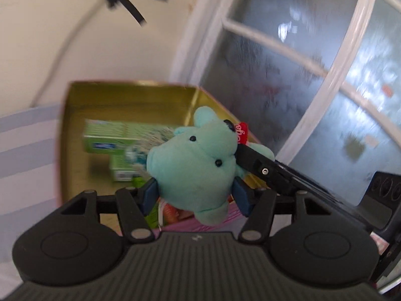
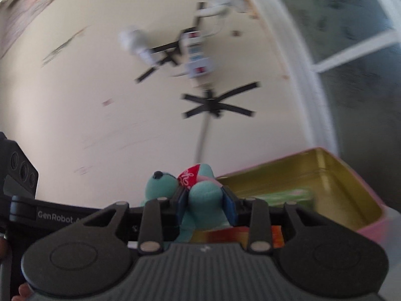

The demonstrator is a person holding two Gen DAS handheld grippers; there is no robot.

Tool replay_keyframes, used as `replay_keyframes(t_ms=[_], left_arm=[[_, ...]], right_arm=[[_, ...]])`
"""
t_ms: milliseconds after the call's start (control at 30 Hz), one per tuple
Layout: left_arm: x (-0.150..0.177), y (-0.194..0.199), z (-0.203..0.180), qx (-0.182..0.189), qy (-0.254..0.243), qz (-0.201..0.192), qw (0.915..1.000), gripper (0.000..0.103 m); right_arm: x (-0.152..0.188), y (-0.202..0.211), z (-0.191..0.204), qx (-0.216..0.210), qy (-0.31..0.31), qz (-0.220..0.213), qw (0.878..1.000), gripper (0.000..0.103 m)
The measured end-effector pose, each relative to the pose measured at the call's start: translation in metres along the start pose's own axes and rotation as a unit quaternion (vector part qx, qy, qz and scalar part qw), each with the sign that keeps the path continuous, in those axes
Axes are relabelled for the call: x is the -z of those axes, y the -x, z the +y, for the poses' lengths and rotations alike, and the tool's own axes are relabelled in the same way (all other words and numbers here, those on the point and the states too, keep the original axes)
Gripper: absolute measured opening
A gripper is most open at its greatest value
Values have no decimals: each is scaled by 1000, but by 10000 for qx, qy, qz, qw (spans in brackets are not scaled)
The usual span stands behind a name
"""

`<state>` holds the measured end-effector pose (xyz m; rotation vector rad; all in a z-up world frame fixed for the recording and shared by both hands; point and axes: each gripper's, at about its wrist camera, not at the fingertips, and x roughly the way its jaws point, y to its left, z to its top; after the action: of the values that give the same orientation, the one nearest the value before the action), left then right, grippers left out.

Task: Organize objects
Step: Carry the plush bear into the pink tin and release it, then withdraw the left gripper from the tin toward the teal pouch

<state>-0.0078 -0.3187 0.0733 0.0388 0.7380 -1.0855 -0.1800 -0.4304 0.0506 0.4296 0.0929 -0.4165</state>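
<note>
Your left claw (image 1: 195, 195) grips the teal plush toy (image 1: 198, 165) by its head, blue pads pressed into both sides, and holds it above the near right part of the open gold-lined tin (image 1: 125, 95). Your right claw (image 2: 206, 204) is clamped on another part of the same toy, just below its red tag (image 2: 189, 176); which limb it is looks unclear in the blur. Green boxes (image 1: 110, 138) lie inside the tin, at the far left, and a red and orange packet (image 2: 238, 235) sits under the toy at the near edge.
</note>
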Motion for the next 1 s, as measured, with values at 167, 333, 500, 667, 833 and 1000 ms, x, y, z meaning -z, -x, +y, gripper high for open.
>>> replay_keyframes(t_ms=[167,333,500,667,833,1000], left_arm=[[-24,-40,-16,-481,-533,204,9972,67],[-37,-91,-10,-1405,-793,637,9848,68],[-49,-103,9,-1494,-223,734,9858,66],[-41,-82,4,-1512,-242,472,9871,67],[-21,-42,-6,-1747,-480,-20,9834,68],[-5,-10,-4,-2071,-479,-331,9766,74]], right_arm=[[-1,-19,-39,449,-212,321,9982,34],[-4,-8,-60,936,-536,-432,9932,81],[5,3,-52,1141,-207,-906,9891,86],[8,12,-47,1165,-118,-1051,9875,86],[11,16,-39,983,-213,-952,9904,86],[16,15,-14,760,-61,-754,9942,86]])
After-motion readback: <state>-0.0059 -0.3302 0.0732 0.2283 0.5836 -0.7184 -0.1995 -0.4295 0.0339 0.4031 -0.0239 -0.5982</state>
